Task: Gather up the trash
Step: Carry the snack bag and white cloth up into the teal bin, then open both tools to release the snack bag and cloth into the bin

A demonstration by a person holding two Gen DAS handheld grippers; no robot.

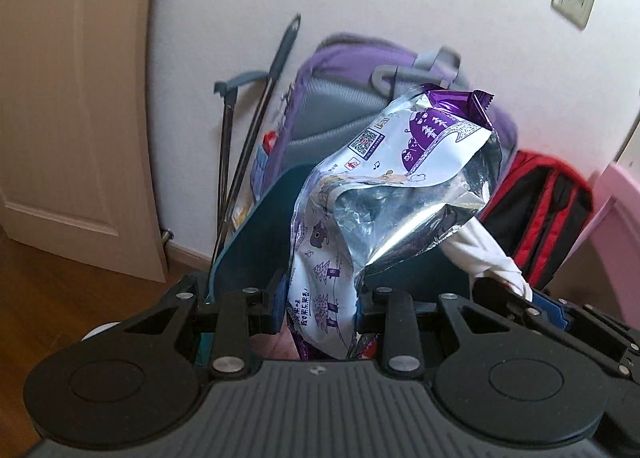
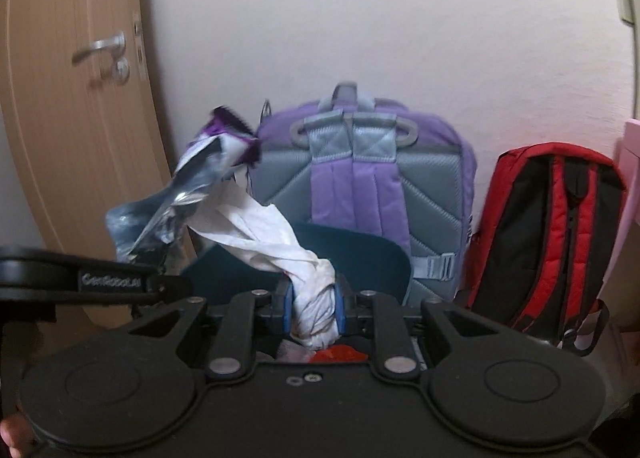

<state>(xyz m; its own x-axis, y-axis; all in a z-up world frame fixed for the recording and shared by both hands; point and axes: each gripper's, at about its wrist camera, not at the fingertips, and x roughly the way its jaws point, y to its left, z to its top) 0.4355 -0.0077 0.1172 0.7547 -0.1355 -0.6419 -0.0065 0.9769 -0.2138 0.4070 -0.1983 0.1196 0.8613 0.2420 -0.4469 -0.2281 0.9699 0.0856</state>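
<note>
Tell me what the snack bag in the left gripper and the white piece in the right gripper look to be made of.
Snack bag: likely metallised plastic film; its inside is a mirror-bright, creased silver and the outside is glossy print. White piece: matte and softly crumpled, twisted where the right gripper pinches it; probably tissue or thin paper, though thin plastic cannot be ruled out. The left gripper clamps the bag's lower end.

the snack wrapper (image 1: 384,193) carries a qr code (image 1: 366,141) near its purple top edge, with small print around it too fine to read. lower on the wrapper, by the tree drawings, runs a line of chinese characters (image 1: 305,308); "果味" can be made out, the rest is unclear. the black gripper arm (image 2: 108,282) left of the white tissue bears the lettering "genrobot.ai" (image 2: 109,281).
</note>
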